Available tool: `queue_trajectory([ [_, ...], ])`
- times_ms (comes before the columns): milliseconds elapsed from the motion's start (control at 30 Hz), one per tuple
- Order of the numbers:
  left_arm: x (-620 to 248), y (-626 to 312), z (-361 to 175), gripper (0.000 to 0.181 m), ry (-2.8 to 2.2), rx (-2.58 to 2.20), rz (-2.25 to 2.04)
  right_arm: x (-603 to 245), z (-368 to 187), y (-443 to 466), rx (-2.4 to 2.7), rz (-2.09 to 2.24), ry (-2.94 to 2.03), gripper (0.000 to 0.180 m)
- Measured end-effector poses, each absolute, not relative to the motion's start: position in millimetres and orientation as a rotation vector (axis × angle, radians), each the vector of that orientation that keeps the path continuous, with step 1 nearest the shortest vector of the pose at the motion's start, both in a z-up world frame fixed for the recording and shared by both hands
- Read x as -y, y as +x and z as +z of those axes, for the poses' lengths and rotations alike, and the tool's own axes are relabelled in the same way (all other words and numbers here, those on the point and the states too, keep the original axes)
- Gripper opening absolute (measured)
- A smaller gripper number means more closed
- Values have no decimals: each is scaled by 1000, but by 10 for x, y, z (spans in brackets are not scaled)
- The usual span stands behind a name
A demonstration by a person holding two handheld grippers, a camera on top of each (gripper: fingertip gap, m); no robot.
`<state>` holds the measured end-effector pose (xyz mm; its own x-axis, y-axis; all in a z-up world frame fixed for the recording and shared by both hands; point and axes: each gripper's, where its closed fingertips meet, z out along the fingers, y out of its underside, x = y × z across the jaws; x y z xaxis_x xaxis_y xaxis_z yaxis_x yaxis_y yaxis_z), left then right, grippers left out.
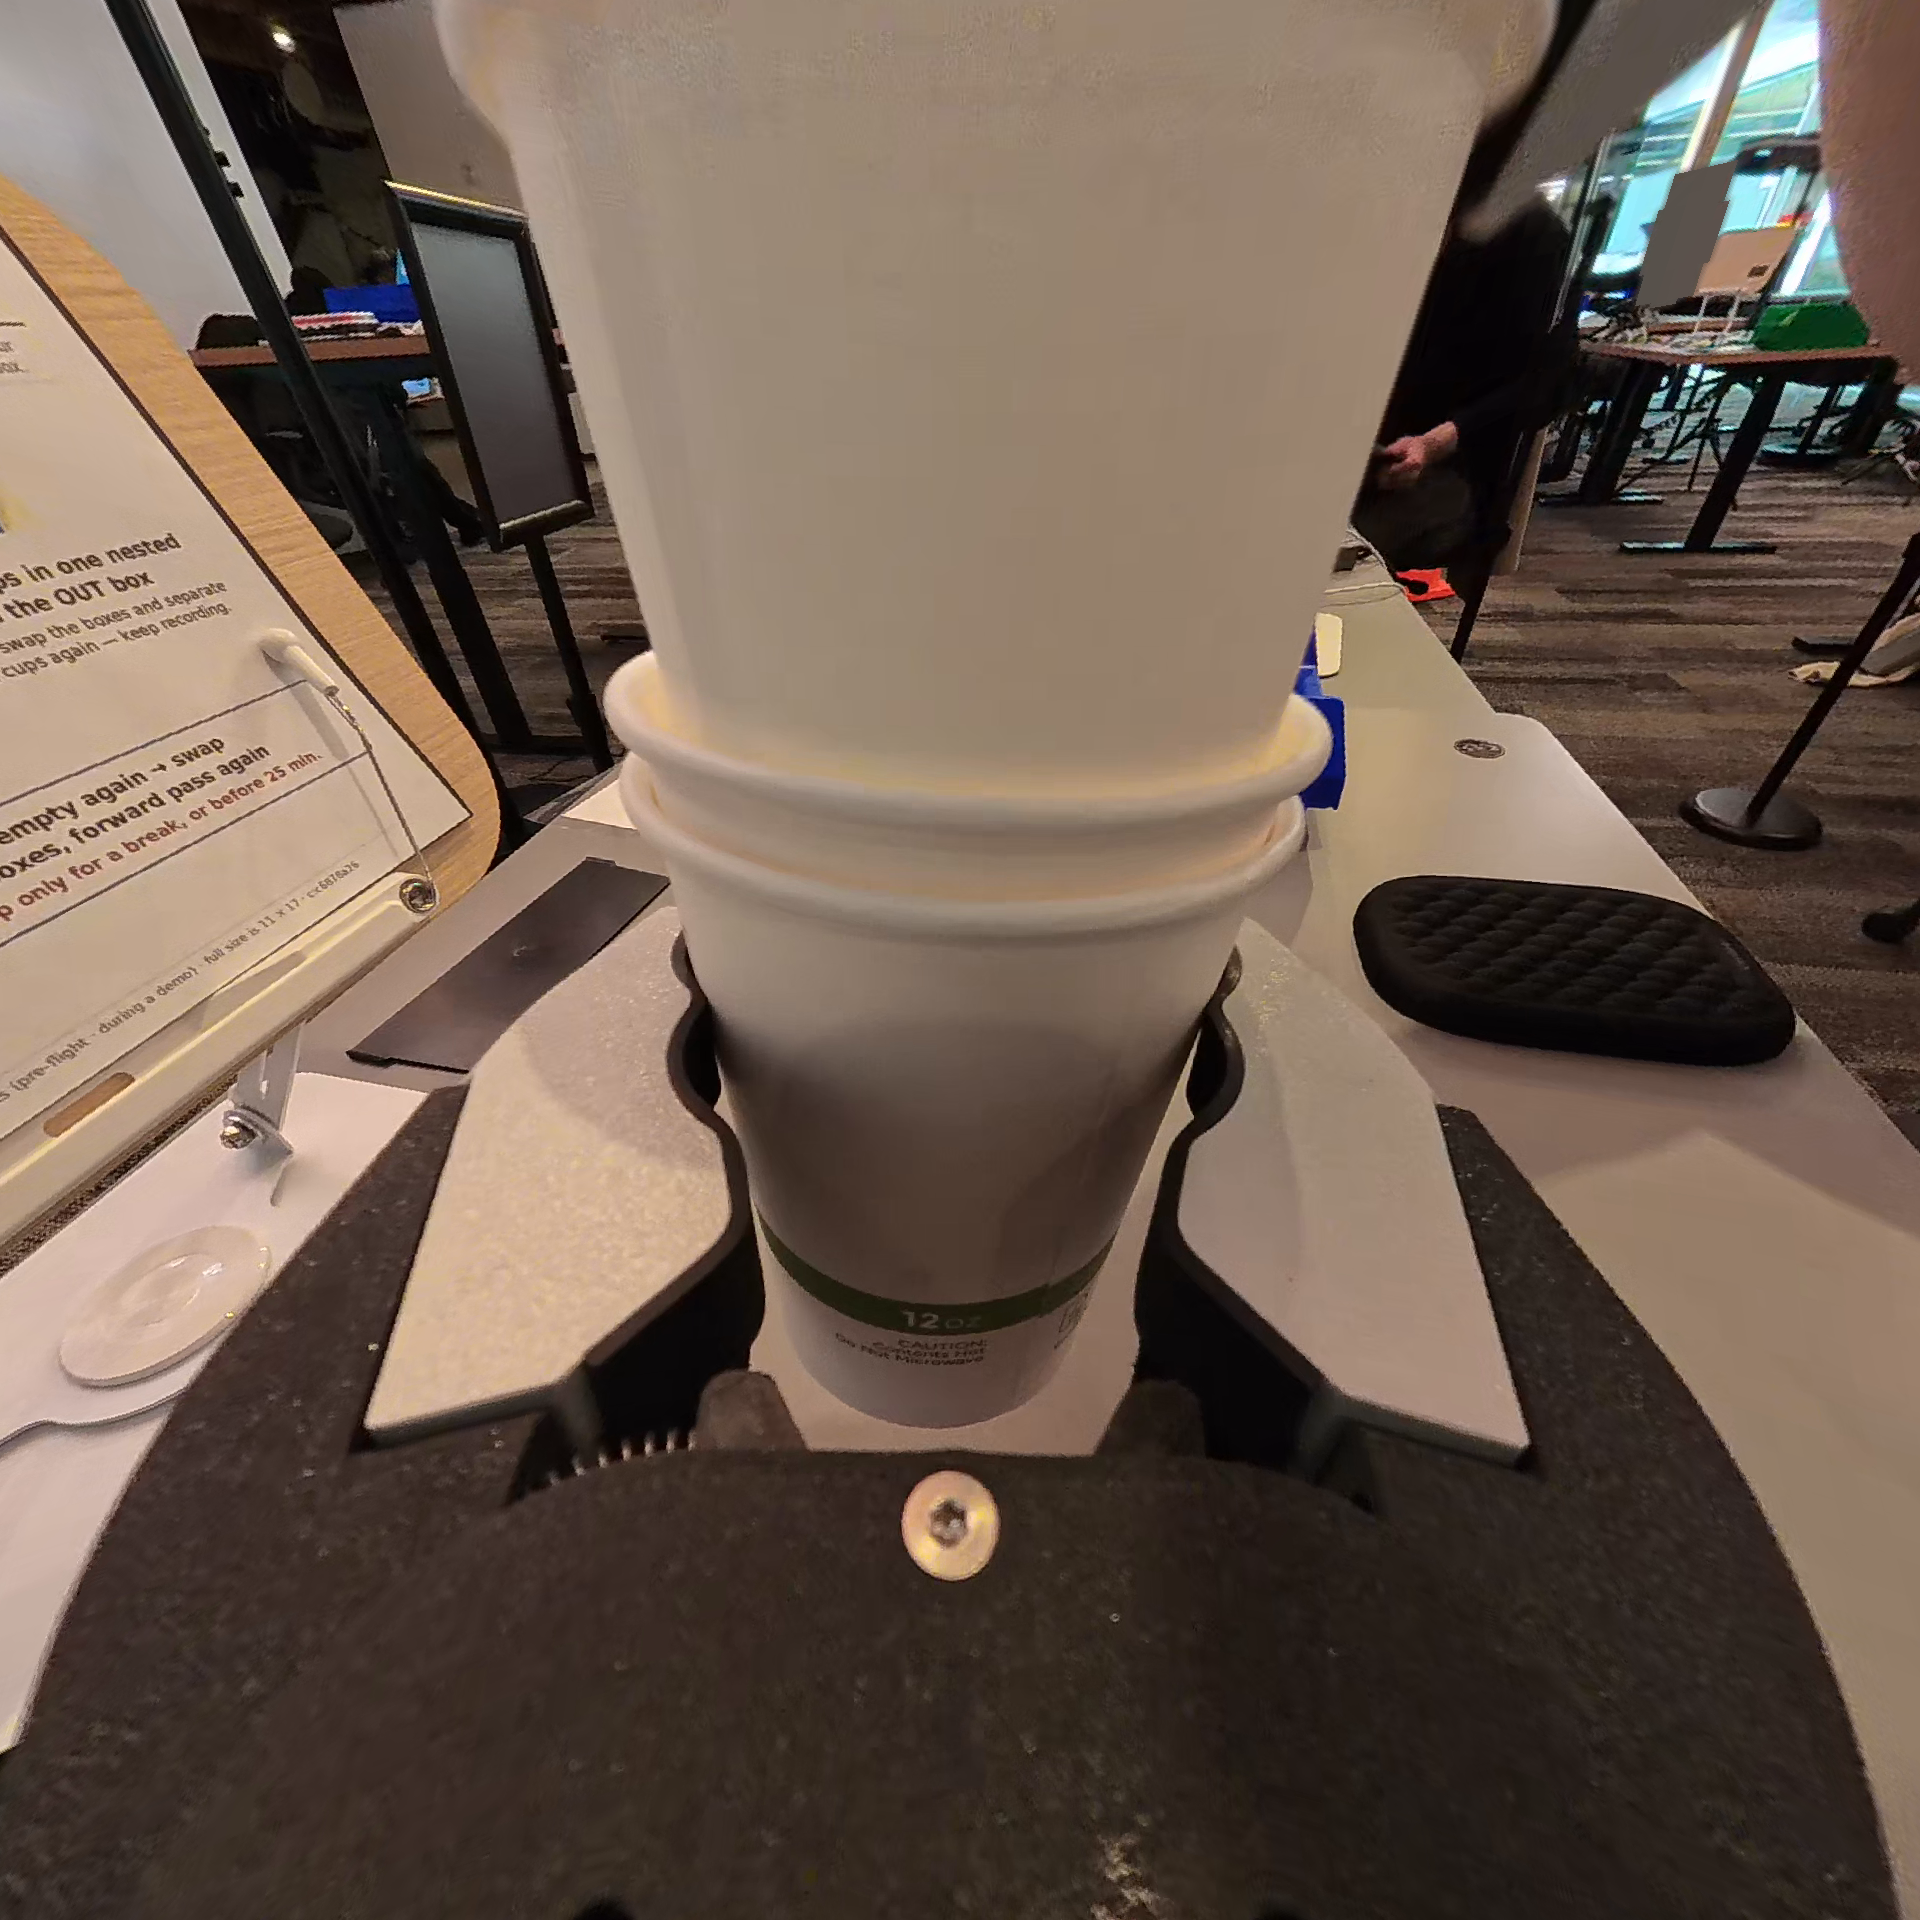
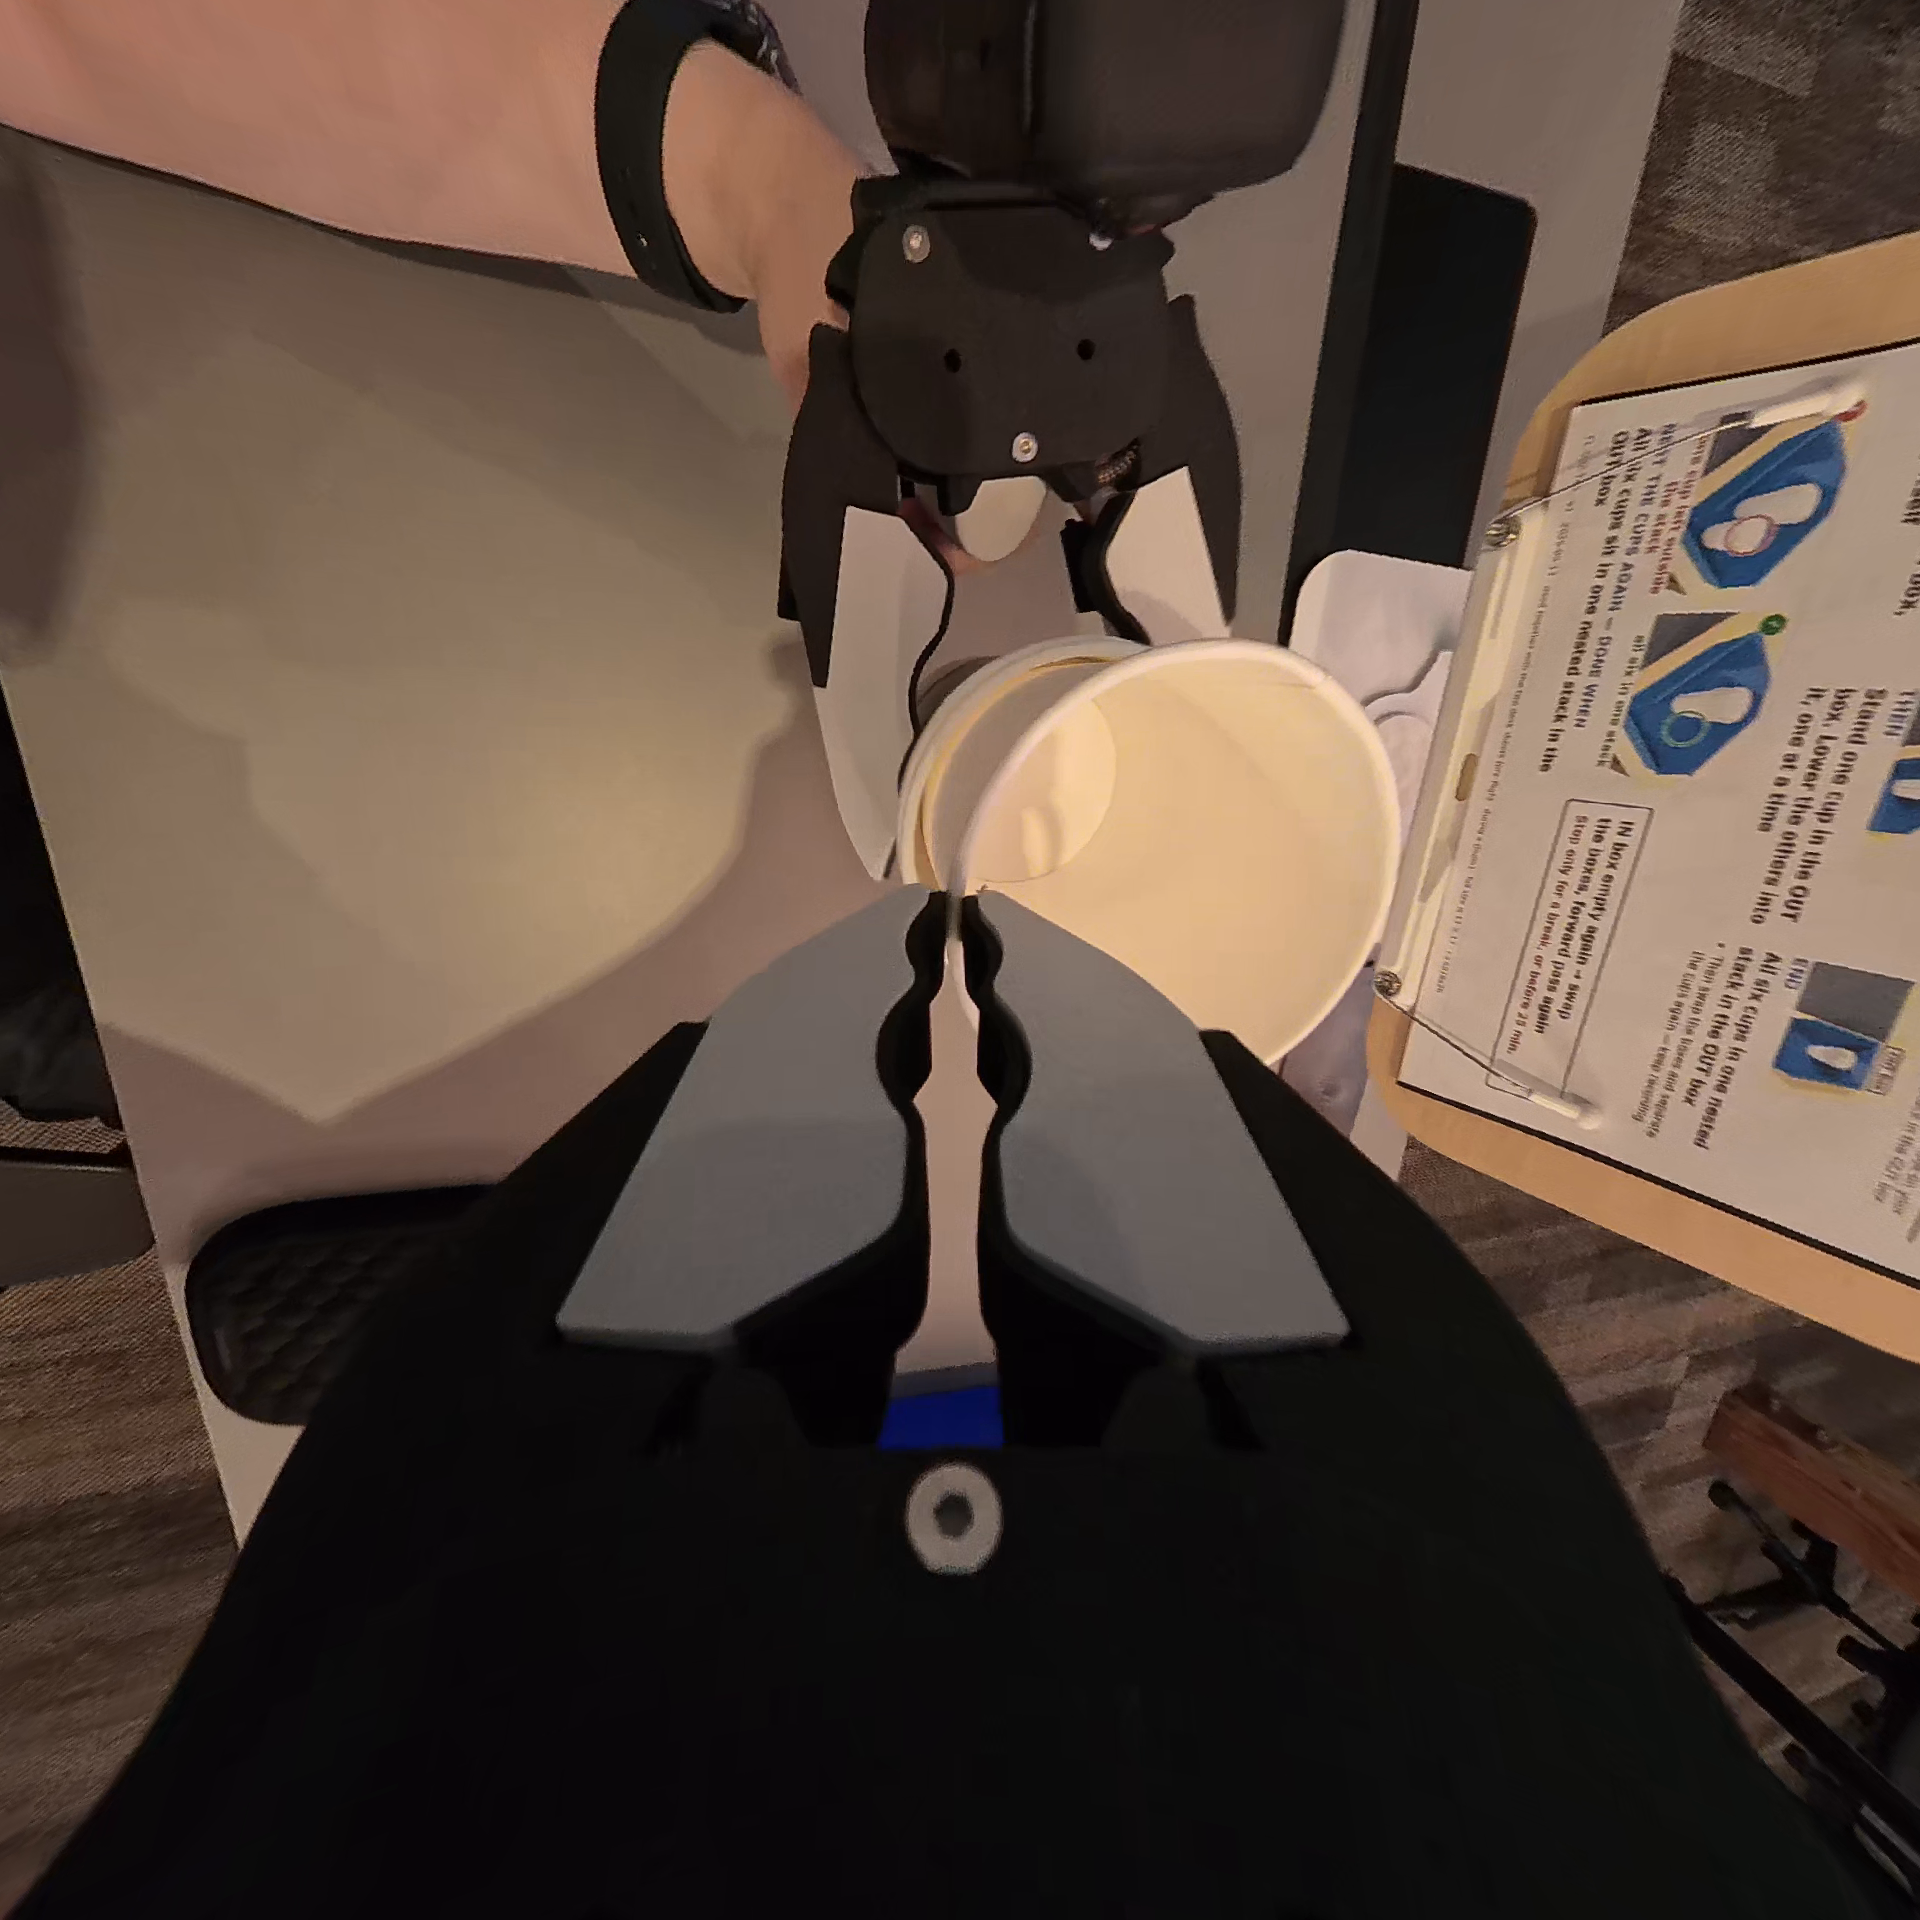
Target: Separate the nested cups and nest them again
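My left gripper [image 1: 956,1091] is clamped round the bottom cup of the nested stack [image 1: 961,935], held up over the grey table [image 1: 1621,1195]. My right gripper [image 2: 956,914] is pinched onto the rim of the top cup [image 2: 1174,831], which sits tilted in the stack's mouth, beside the instruction board [image 2: 1662,748].

Light grey table [image 1: 1621,1226], black quilted pad [image 1: 1569,982] on it. Dark patterned carpet [image 1: 1662,634]. Wood-backed instruction board [image 1: 156,790] at left. Framed easel sign [image 1: 499,374] behind. Stanchion base [image 1: 1751,816]. Far desks [image 1: 1745,364], bright windows [image 1: 1766,94] at right.
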<state>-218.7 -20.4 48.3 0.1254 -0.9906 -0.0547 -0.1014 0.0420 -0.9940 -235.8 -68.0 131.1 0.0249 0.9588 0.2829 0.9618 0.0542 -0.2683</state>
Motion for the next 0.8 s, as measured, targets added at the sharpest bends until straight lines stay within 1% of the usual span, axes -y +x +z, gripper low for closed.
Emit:
queue_trajectory([
  [333, 168, -2240, 517, 90, -1301, -1172, -1077, 653, 1975, -2289, 1878, -5, -1888, 2],
  [500, 138, -2274, 518, 90, -1307, -1161, -1078, 640, 2110, -2089, 1823, 4, -1927, 3],
  [667, 129, -2305, 545, 90, -1301, -1150, -1088, 645, 2112, -1581, 1728, -6, -2030, 3],
  [800, 120, -2333, 563, 90, -1299, -1145, -1088, 642, 2073, -837, 1571, -56, -2194, 2],
])
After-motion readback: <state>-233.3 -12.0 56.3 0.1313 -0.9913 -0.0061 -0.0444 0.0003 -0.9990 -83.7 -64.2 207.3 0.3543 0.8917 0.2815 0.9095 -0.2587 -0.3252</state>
